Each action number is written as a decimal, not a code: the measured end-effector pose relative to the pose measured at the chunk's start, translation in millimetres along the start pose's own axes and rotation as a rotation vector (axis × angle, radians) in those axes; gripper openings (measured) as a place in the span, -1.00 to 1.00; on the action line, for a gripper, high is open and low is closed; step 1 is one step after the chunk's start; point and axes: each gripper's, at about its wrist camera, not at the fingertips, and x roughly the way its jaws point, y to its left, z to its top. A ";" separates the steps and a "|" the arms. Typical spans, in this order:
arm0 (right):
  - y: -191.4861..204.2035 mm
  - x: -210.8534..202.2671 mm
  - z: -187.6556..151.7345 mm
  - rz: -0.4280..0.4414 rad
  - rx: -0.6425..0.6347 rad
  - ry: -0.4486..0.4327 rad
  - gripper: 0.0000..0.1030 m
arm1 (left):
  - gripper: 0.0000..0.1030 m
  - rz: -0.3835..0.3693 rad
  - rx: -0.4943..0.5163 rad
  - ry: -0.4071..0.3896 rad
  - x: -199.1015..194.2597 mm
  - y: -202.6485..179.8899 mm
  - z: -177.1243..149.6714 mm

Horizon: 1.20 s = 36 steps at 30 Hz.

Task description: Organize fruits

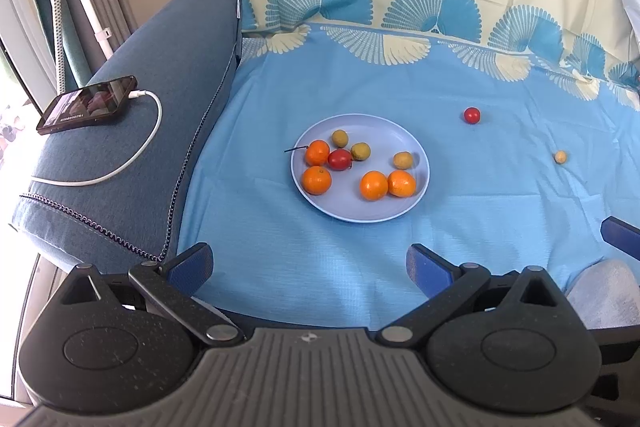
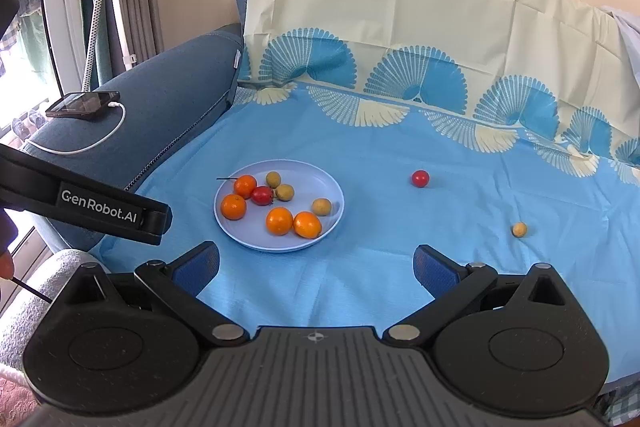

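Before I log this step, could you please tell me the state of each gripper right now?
Left gripper: open, holding nothing, above the cloth short of the plate.
Right gripper: open, holding nothing.

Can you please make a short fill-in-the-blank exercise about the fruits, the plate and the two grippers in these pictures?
1. The plate holds ____ orange fruits.
2. Off the plate, on the blue cloth, lie a small yellowish fruit and a ____ one.
3. Both the left gripper and the right gripper are ____ and hold nothing.
4. The phone lies on the sofa's ____.

Missing words: four; red; open; armrest
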 end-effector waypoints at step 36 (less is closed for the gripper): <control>-43.2 40.8 -4.4 -0.029 0.121 0.075 0.99 | 0.99 -0.005 0.070 0.106 51.2 -33.9 22.7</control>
